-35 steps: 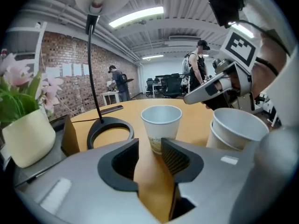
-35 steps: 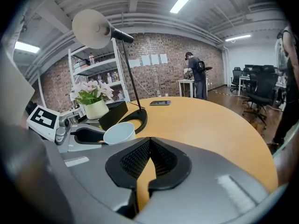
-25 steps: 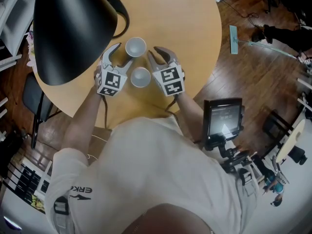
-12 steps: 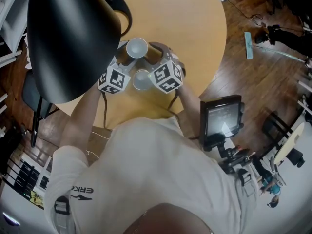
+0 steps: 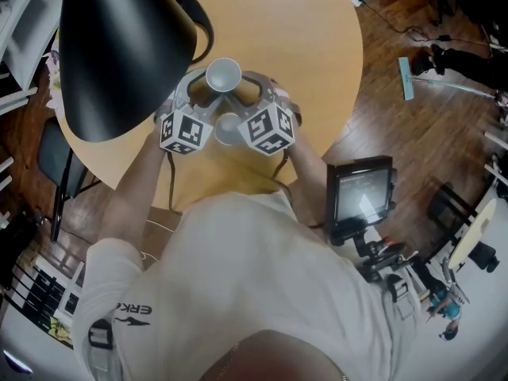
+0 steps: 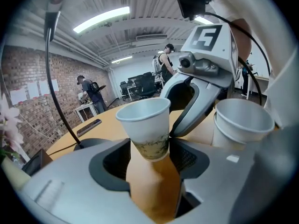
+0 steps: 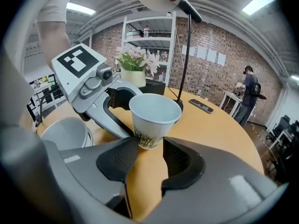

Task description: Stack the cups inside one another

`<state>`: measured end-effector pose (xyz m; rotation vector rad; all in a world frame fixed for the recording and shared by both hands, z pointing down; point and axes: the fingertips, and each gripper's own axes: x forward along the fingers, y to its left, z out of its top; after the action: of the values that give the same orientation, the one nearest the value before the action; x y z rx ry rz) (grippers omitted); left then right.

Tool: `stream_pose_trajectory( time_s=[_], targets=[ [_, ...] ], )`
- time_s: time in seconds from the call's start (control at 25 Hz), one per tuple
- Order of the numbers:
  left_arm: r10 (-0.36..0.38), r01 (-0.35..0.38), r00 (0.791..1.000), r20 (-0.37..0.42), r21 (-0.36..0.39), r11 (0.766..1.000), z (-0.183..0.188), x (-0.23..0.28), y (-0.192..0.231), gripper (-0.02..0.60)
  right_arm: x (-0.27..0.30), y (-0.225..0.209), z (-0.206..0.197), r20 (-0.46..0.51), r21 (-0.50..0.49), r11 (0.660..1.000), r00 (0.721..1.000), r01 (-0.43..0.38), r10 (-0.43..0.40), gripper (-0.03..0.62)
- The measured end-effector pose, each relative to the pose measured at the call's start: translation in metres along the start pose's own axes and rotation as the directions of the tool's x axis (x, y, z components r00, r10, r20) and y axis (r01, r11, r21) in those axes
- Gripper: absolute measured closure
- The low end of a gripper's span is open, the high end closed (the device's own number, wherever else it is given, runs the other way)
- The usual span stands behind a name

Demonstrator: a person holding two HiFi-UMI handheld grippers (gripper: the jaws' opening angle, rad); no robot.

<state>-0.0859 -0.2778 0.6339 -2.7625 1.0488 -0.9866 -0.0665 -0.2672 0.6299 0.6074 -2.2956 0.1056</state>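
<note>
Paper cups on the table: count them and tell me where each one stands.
2. One paper cup stands farther out on the table; the other cup stands nearer, and its doubled rim suggests more may be nested inside.

A round pale-wood bench (image 5: 309, 30) stands on a dark plank floor (image 5: 413, 165) under a black cone lamp shade (image 5: 119, 46). Behind are a red brick wall (image 7: 219, 36), a white shelf unit (image 7: 152, 29) and ceiling strip lights (image 6: 100, 18).
</note>
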Motion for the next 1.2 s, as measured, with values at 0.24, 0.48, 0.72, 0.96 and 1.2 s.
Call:
stream_pose_trajectory(
  time_s=[0.24,0.48,0.72,0.96,1.2],
  targets=[
    [0.032,-0.035,0.998,0.053,0.057,0.998,0.032,-0.005,0.010,0.327,-0.021,-0.019,0.015,0.028,-0.066,0.997,0.999,0.048,-0.046,0.414],
    [0.065,-0.075,0.992,0.104,0.091,0.993,0.066,-0.016,0.014,0.327,-0.048,-0.029,0.034,0.068,-0.113,0.990,0.994,0.088,-0.081,0.413],
    [0.095,-0.112,0.984,0.153,0.107,0.988,0.096,-0.043,0.009,0.328,-0.081,-0.022,0.053,0.106,-0.132,0.983,0.988,0.127,-0.114,0.413],
    [0.105,-0.128,0.975,0.194,0.111,0.986,0.115,-0.071,-0.009,0.328,-0.114,-0.004,0.061,0.125,-0.147,0.975,0.981,0.166,-0.148,0.416],
    [0.094,-0.123,0.970,0.224,0.120,0.985,0.124,-0.096,-0.035,0.328,-0.141,0.022,0.059,0.133,-0.137,0.972,0.976,0.191,-0.173,0.418]
  ],
)
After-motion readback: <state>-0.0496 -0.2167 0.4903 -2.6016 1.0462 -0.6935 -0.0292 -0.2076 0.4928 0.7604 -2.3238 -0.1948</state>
